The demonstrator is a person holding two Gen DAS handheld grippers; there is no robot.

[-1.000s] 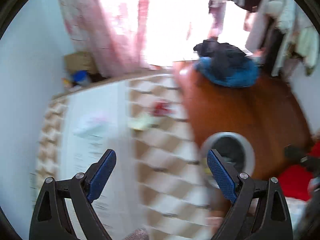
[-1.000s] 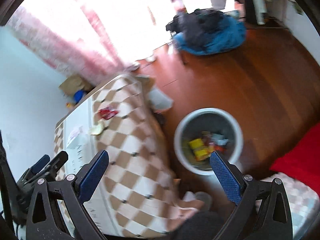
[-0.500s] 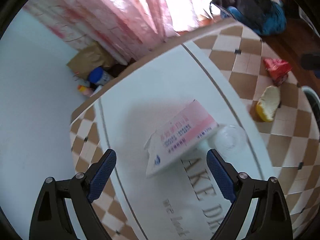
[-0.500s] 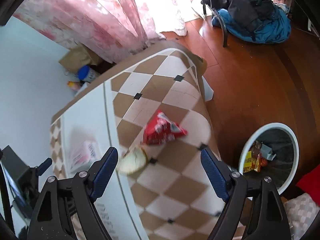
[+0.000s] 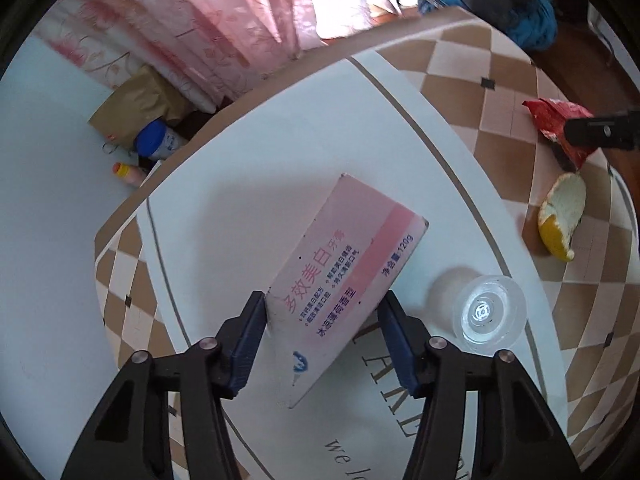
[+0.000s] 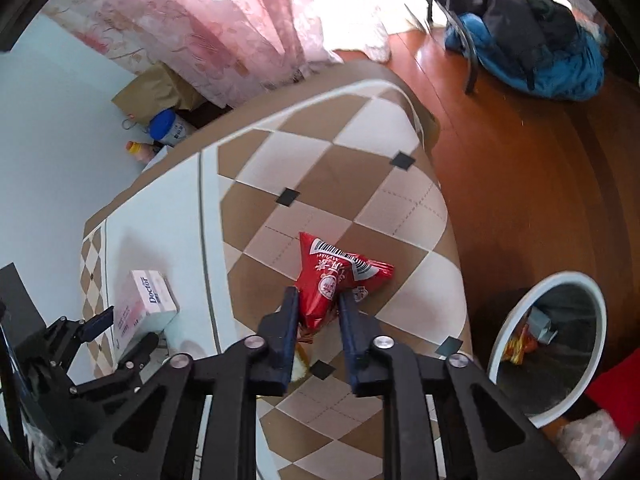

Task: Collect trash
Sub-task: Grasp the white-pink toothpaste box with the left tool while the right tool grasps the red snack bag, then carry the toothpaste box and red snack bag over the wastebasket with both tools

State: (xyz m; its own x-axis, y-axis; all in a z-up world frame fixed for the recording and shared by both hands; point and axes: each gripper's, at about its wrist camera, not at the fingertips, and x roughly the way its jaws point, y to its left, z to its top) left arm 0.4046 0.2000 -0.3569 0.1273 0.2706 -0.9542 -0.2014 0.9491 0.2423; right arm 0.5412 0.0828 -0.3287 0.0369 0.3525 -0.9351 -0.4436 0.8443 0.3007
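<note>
Left gripper (image 5: 322, 316) clamped on pink toothpaste box (image 5: 348, 264); clear cup (image 5: 486, 312) at its 3 o'clock. Right gripper (image 6: 318, 304) pinches red snack wrapper (image 6: 334, 280); bin (image 6: 516, 332) at 3 o'clock.

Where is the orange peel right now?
In the left wrist view the orange peel lies on the checkered cloth at right, between the red snack bag and the clear cup.

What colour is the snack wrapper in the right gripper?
Red, with white print and a barcode; the snack wrapper shows best in the right wrist view, pinched by the right gripper.
</note>
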